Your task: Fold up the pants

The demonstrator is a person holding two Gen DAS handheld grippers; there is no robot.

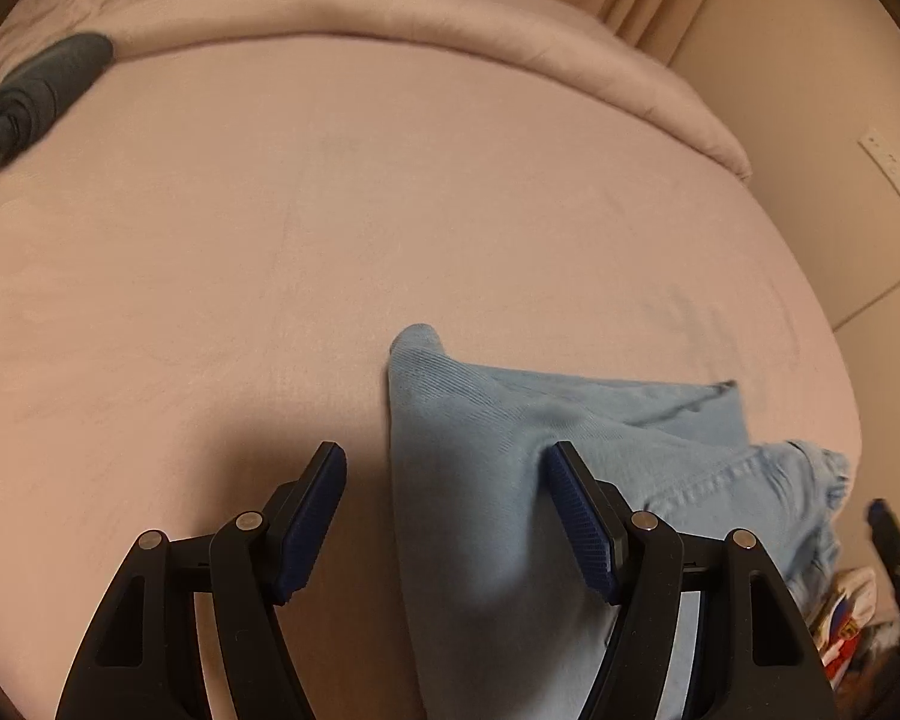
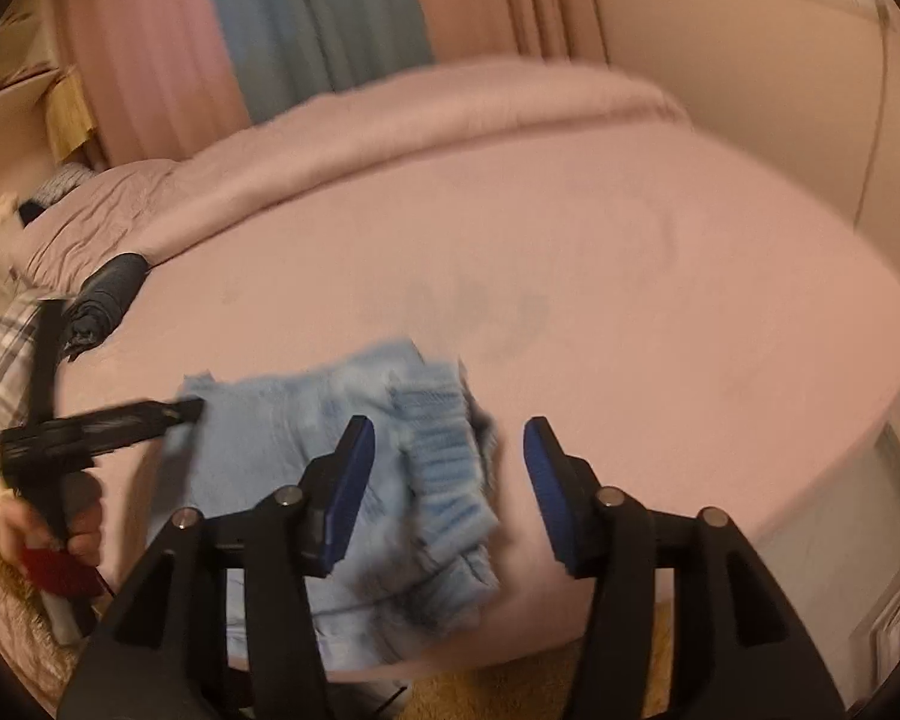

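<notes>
On the left, the left gripper (image 1: 447, 519) hangs over the near edge of the bed (image 1: 270, 240) with its jaws wide apart and nothing pinched; the light blue pants (image 1: 498, 480) lie partly between its fingers, one folded corner poking up toward mid-bed. To the right, the right gripper (image 2: 447, 486) is also parted, and no cloth sits between its pads: the bunched ribbed part of the pants hangs just beyond its left finger. The garment sits crumpled at the bed's near edge, part of it drooping over the side. The next step, as I judge it, is a fresh grasp: each gripper should take a clean edge, ideally waistband or hem, then draw the cloth flat onto the sheet before folding, since pinching a bunched layer would lock in creases. Around it, a dark rolled garment (image 1: 36, 96) rests well apart at the far left beside the folded-back duvet (image 1: 390, 18), and curtains (image 2: 306, 18) hang behind. The open middle of the bed gives room; only the overhang risks the pants sliding off.
</notes>
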